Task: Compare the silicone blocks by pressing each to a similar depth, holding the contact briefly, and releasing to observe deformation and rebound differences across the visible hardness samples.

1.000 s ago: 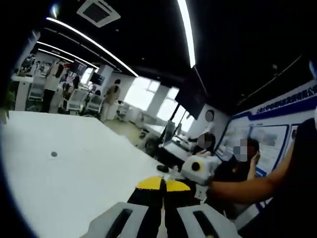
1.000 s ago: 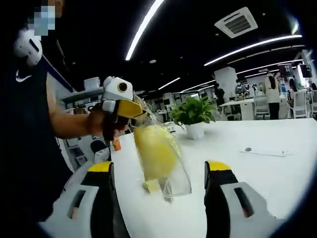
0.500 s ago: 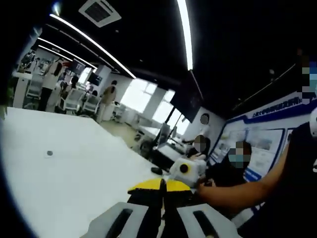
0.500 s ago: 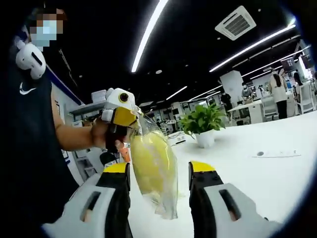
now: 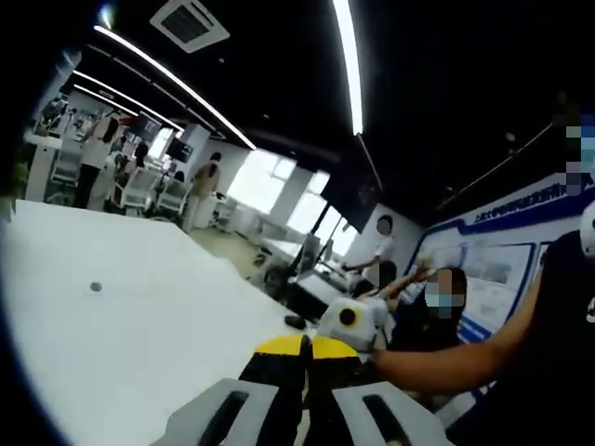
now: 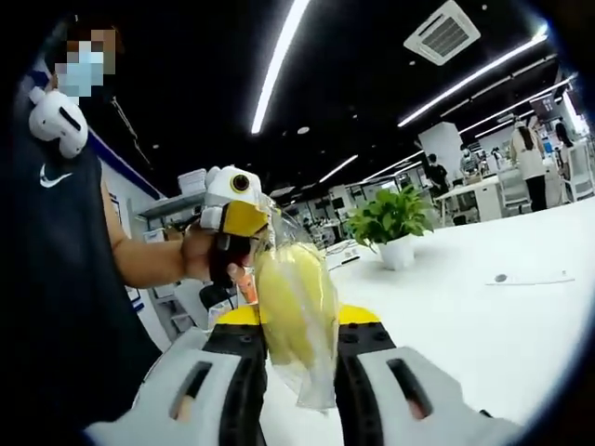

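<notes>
My right gripper [image 6: 299, 321] jaws now narrowed from wide apart, pinching yellow block in clear bag [image 6: 296, 321]. Bag hangs long axis vertical from my clenched left gripper [image 6: 240, 219], directly above right jaws, over white table [image 6: 465, 307].

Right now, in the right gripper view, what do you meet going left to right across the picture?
Person in a dark top → left gripper → yellow silicone block in its clear bag → potted plant → people at far desks.

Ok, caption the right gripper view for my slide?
Right hand-held gripper squeezes bagged yellow block hung from left hand-held gripper.
</notes>
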